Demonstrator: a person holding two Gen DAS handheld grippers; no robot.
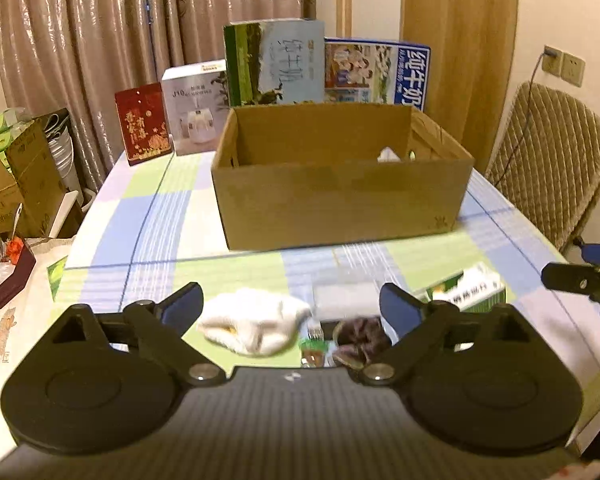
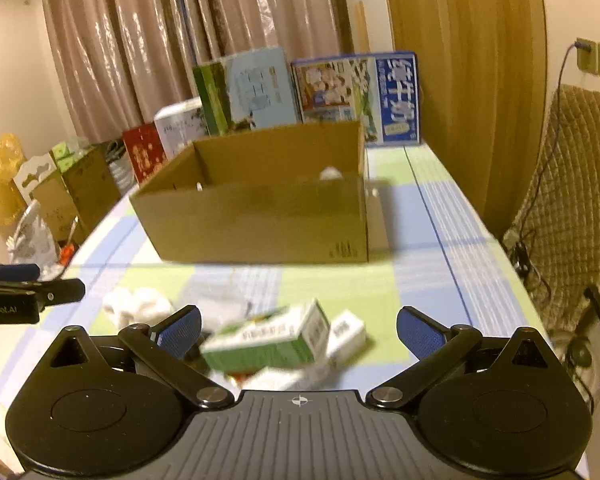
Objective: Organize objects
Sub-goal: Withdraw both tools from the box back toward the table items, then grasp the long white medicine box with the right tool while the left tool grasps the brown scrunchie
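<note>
Inside cardboard box [image 1: 340, 200]: white crumpled item [image 1: 388, 155]; left gripper [image 1: 292, 306], right gripper [image 2: 298, 330] jaws wide apart, empty

An open brown cardboard box [image 1: 340, 200] stands upright on the checked tablecloth, something white showing inside (too blurred to name). In front of it lie a crumpled white cloth [image 1: 256, 326], a green-and-white carton [image 2: 266, 340] tipped on its side, and a small white packet [image 2: 346, 334] touching it.
</note>
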